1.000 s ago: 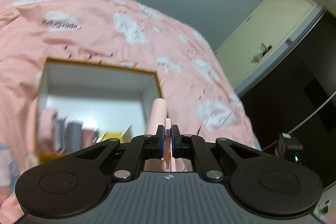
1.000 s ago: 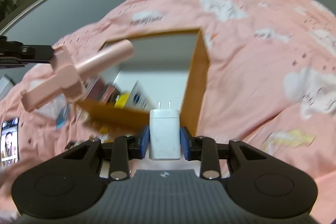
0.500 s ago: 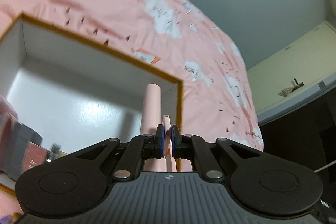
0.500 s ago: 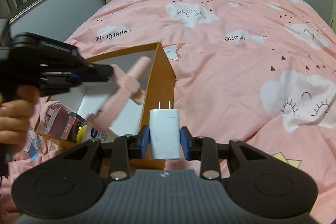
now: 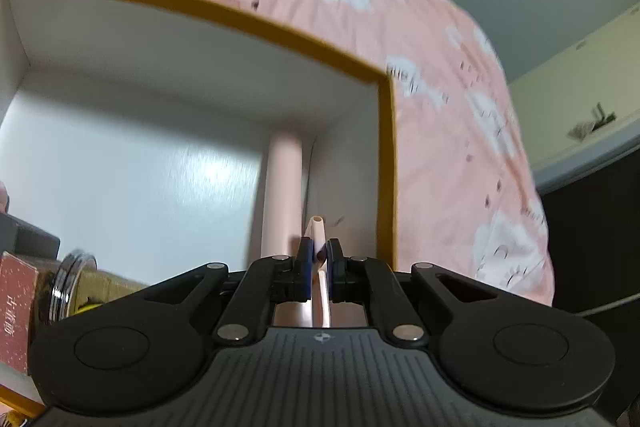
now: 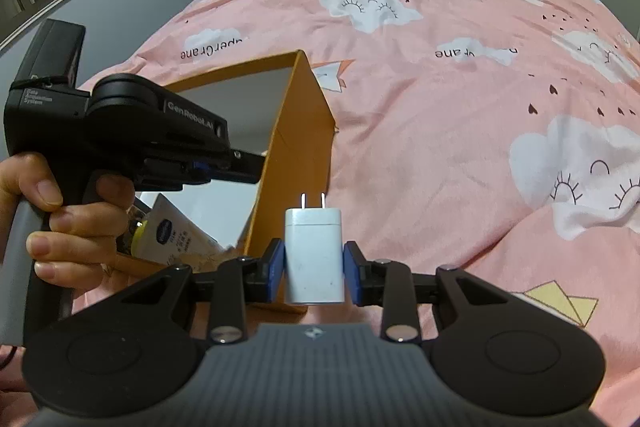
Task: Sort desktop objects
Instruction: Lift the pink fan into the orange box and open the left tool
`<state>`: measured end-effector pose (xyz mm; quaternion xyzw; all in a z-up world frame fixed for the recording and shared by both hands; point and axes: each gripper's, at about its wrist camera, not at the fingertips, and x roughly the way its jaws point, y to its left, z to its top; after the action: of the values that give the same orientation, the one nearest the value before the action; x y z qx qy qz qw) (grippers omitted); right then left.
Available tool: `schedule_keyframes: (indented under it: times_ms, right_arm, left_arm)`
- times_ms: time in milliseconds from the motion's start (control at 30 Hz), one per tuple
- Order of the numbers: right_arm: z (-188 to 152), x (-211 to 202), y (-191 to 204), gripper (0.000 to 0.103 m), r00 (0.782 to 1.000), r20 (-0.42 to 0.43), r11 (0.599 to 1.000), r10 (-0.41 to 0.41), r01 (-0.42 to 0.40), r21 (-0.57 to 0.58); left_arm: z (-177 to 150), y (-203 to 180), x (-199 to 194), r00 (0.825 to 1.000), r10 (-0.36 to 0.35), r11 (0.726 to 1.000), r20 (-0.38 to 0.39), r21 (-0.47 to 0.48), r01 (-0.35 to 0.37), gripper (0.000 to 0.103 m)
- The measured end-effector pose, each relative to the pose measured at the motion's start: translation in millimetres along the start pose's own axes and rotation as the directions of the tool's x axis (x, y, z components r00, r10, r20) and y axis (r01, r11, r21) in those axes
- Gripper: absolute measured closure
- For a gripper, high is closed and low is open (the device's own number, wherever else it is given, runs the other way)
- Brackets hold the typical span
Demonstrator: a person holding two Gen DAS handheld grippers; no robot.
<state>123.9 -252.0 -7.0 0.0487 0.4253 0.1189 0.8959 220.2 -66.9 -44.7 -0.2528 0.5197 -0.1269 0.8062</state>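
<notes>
Left gripper (image 5: pixel 318 263), which I am steering remotely, pinches the thin edge of a pink folding tool (image 5: pixel 282 195), its jaws pressed nearly together on it. Over the last second it has swung down from above the bed into the mouth of the orange-rimmed box (image 5: pixel 280 31), and the pink tool's round handle now reaches along the box's white right-hand wall toward the far corner. I judge the drop-off is close: the piece is over the box floor, though I cannot tell whether it touches the floor yet, so the jaws should part only once it rests.

At the left edge of this view, items already sorted sit in the box: a red carton (image 5: pixel 16 303) and a round metal cap (image 5: pixel 66 291).

Right gripper (image 6: pixel 314 265) holds a white wall charger (image 6: pixel 314 259) upright, prongs pointing away, blue pads clamped on its two sides. It has eased slightly lower and waits just outside the box's orange side wall (image 6: pixel 298 147), beside and to the right of the left gripper's black body (image 6: pixel 132 131) and the hand (image 6: pixel 68 223) that grips its handle. A blue-labelled tube (image 6: pixel 176 239) shows inside the box below that hand. The pink cloud-print bedspread (image 6: pixel 460 107) stretches beyond. The charger looks next in line.
</notes>
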Motion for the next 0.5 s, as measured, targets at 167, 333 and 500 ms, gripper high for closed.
schedule_keyframes:
  times_ms: [167, 333, 500]
  right_arm:
    - [0.1, 2.7, -3.3, 0.069, 1.000, -0.008, 1.000, 0.009, -0.009, 0.011]
    - [3.2, -5.4, -4.2, 0.069, 0.999, 0.006, 0.999, 0.045, -0.045, 0.022]
    - [6.8, -12.8, -0.9, 0.069, 0.998, 0.022, 0.999, 0.051, -0.051, 0.008]
  left_arm:
    - [-0.9, -3.8, 6.0, 0.999, 0.035, 0.998, -0.033, 0.044, -0.033, 0.096]
    - [1.0, -11.5, 12.3, 0.987, 0.136, 0.982, -0.085, 0.143, -0.123, 0.095]
    - [2.9, -5.9, 14.9, 0.982, 0.164, 0.977, -0.092, 0.153, -0.149, 0.090]
